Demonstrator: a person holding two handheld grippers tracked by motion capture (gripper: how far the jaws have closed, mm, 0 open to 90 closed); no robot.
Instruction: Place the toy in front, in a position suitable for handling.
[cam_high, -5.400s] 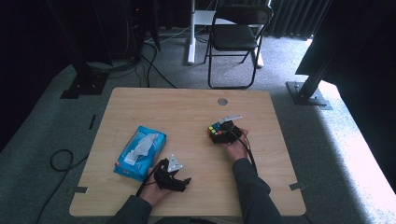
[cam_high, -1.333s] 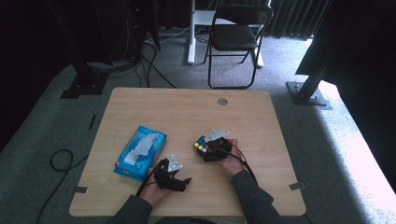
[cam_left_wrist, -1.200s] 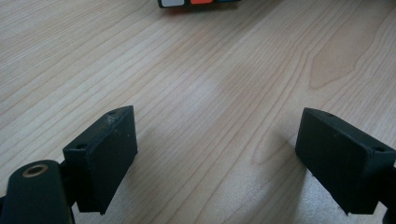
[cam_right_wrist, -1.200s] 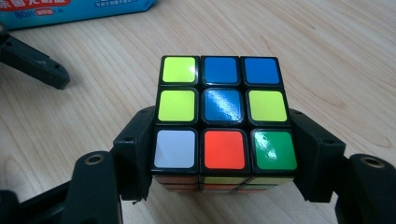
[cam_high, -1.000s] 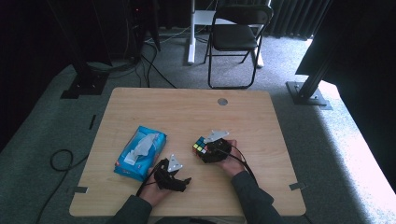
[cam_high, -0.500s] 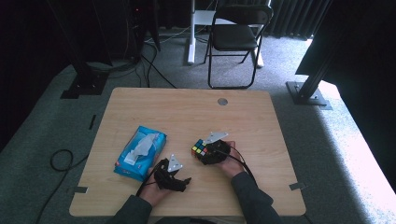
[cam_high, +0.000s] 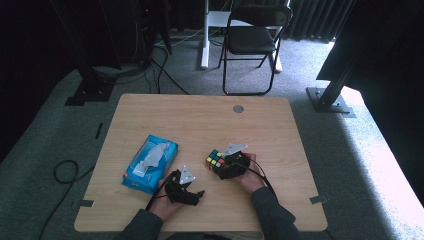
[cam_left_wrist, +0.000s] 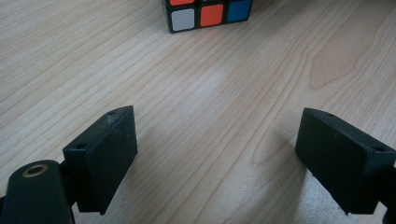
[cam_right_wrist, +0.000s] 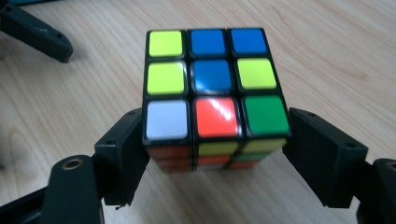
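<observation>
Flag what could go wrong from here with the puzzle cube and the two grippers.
The right gripper has just been opening its jaws around the puzzle cube; one jaw still looks close against the cube's side, so pulling back could drag or tip it. The left gripper rests open close by, pointed at the cube, so a careless move could knock it. The tissue pack lies near that hand.

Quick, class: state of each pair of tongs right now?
Left tongs: open, nothing between them.
Right tongs: just opened; the multicoloured plastic puzzle cube sits between them on the pale wooden table, released.
</observation>
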